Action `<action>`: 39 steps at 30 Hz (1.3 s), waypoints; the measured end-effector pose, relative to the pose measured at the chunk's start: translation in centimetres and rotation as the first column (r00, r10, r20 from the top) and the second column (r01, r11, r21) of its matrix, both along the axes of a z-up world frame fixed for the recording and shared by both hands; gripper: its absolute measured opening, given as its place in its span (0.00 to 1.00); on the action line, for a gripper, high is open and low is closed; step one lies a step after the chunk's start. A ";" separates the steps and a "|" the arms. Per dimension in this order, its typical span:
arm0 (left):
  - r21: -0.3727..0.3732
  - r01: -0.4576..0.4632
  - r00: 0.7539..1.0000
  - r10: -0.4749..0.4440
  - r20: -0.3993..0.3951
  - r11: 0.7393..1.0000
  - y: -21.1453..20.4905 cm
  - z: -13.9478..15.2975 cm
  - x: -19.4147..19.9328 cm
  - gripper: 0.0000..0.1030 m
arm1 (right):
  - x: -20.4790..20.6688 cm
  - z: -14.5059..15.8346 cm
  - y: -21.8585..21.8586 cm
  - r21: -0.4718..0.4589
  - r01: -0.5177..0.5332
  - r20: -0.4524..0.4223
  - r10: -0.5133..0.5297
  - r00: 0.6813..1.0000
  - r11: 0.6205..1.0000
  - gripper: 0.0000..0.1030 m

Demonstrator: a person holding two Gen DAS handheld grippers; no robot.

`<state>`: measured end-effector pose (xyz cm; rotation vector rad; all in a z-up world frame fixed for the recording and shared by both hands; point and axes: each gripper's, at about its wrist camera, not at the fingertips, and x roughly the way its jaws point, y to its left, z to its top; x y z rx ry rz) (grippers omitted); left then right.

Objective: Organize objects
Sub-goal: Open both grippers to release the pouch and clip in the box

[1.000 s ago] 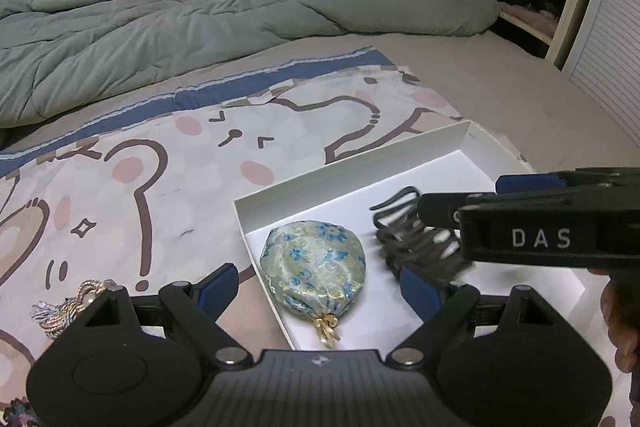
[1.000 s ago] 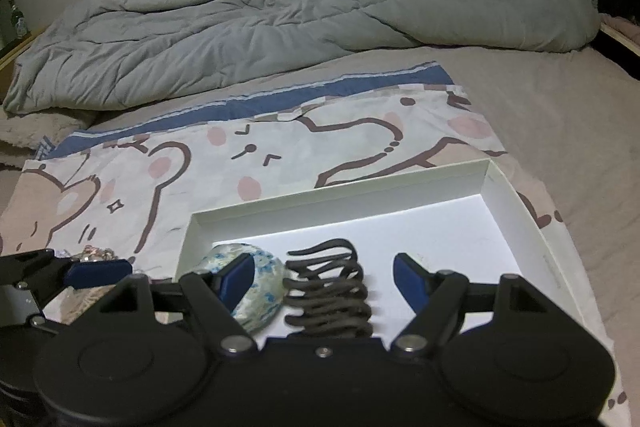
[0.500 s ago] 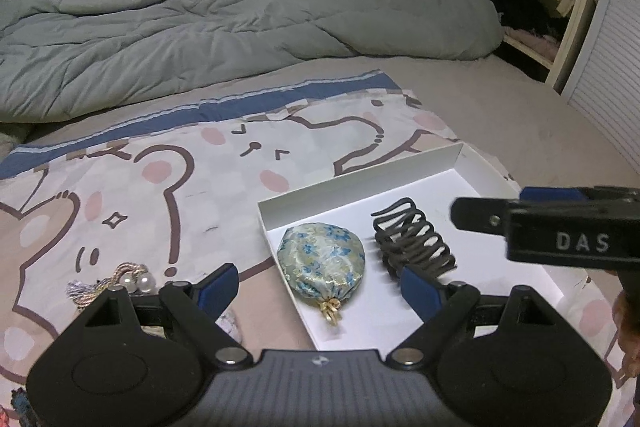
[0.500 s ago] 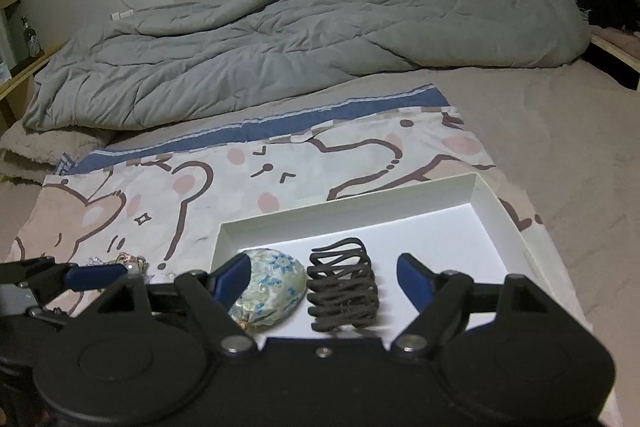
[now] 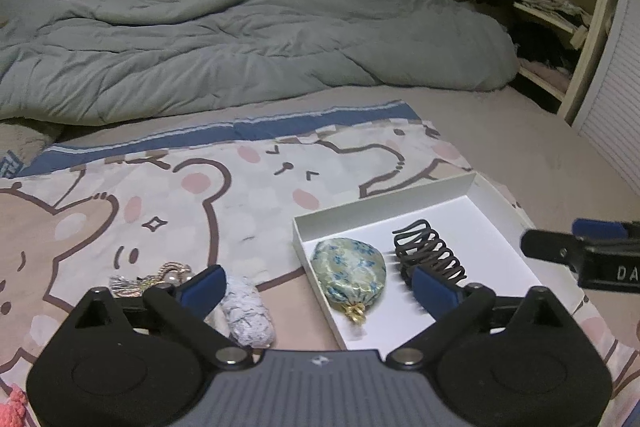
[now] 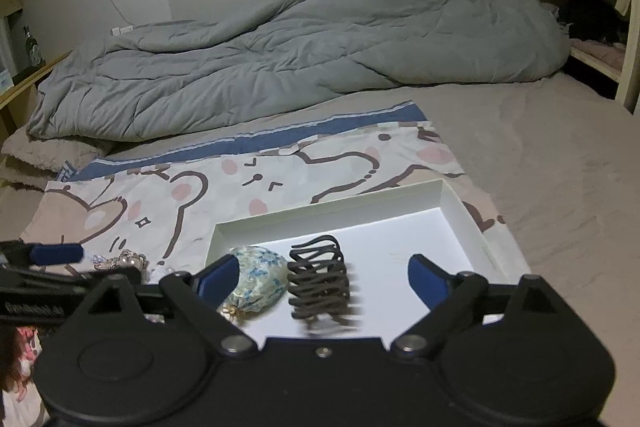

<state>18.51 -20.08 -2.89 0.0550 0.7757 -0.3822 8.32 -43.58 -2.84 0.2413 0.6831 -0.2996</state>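
Both tongs are hanging over the bed with nothing in them. The left gripper has its blue tips spread wide, and the right gripper is just as wide open, released.

The white box sits on the bear-print blanket, over at about 4 o'clock on the blanket from where the left camera looks. Inside it, the little floral pouch lies at the 9 o'clock end of the box, gold tie pointing back toward the camera, and the dark hair claw is just beside it at its 3 o'clock (can't tell if they touch). The rest of the box floor is bare white.

Outside the box, at its 9 o'clock, a fuzzy white scrunchie lies on the blanket, and a pearly, tasselled trinket sits just past that, partly behind the left tip. The grey duvet is heaped up at 12 o'clock.
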 end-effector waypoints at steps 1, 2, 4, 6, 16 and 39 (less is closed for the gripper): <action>-0.004 -0.007 1.000 0.007 0.004 1.000 0.2 0.1 -0.1 0.98 | -0.2 0.0 0.0 -0.005 0.001 -0.001 -0.001 1.000 1.000 0.90; -0.009 -0.013 1.000 0.014 0.008 1.000 0.4 0.1 -0.1 0.99 | -0.3 0.0 0.0 -0.010 0.002 -0.002 -0.002 1.000 1.000 0.91; -0.016 -0.021 1.000 0.022 0.008 1.000 0.8 0.1 -0.2 1.00 | -0.6 -0.1 -0.1 -0.020 0.006 -0.005 -0.006 1.000 1.000 0.93; -0.011 -0.026 1.000 0.026 0.004 1.000 1.0 0.0 -0.1 1.00 | -0.9 -0.2 -0.1 -0.032 0.009 -0.005 -0.009 1.000 0.999 0.94; 0.000 -0.044 0.997 0.044 0.058 0.999 2.0 -0.1 -0.3 1.00 | -2.1 -0.9 -0.3 -0.055 0.019 0.023 -0.018 1.000 0.998 1.00; -0.010 -0.166 0.981 0.166 0.100 0.986 11.2 1.1 -0.2 1.00 | 1.7 -1.4 4.3 -0.053 -0.008 0.025 0.009 1.000 0.999 1.00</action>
